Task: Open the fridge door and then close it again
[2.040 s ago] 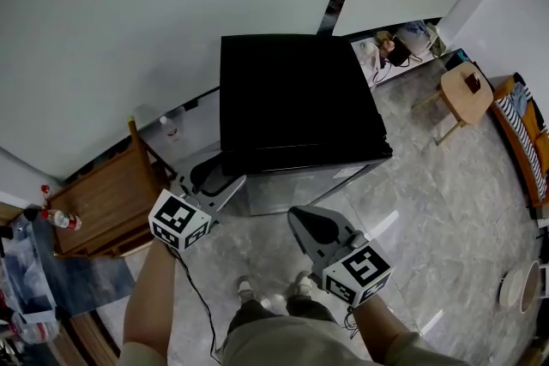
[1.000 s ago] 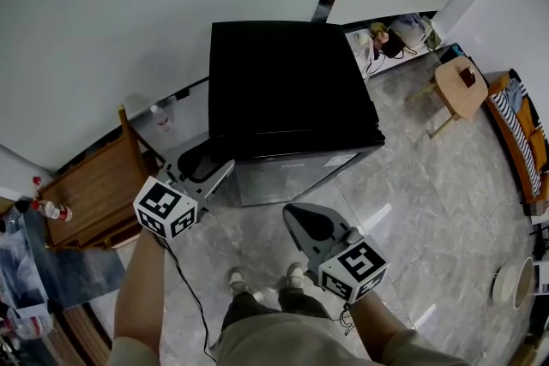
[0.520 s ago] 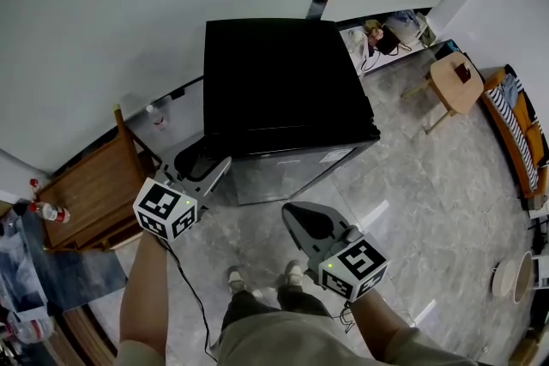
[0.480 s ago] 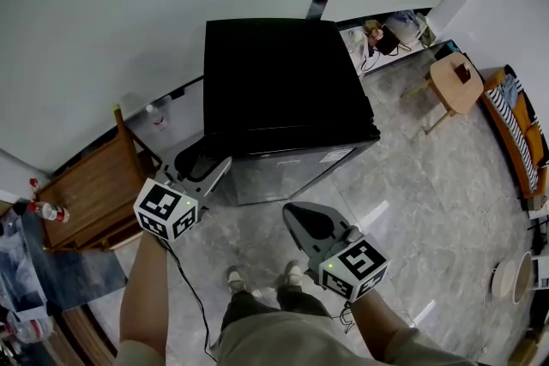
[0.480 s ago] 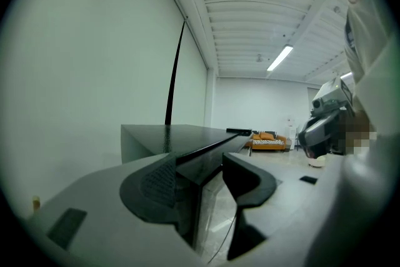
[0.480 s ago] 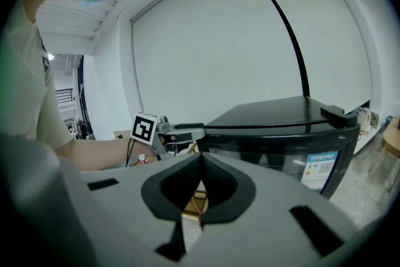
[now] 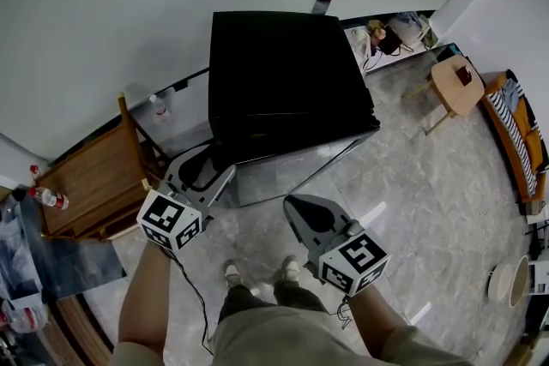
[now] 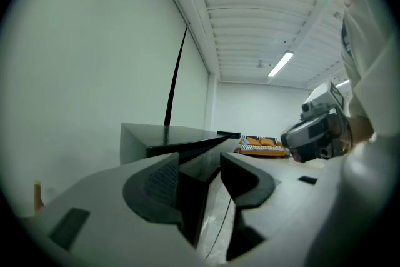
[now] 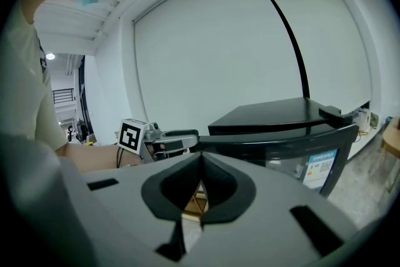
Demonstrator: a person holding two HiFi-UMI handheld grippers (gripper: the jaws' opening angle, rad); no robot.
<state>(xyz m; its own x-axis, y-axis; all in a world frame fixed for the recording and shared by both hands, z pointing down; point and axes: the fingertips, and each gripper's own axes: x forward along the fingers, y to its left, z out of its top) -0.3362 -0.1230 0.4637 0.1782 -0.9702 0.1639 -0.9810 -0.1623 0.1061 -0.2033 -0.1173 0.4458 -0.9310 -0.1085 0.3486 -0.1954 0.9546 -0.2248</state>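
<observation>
**Left gripper at the corner of the fridge door**

The black fridge [image 7: 287,73] stands on the grey stone floor [image 7: 420,184] with its back to the white wall [image 7: 111,4] and a wooden chair [image 7: 90,184] at its left. The left gripper [image 8: 200,161] is spread wide, its jaws having just eased inward a little. The dark edge of the fridge door [image 7: 296,171] stands between them, and the right-hand pad is clear of it. The right gripper [image 9: 201,158] hangs in front of the door, apart from it, its jaws pressed together on nothing. Whether the door is ajar cannot be told
</observation>
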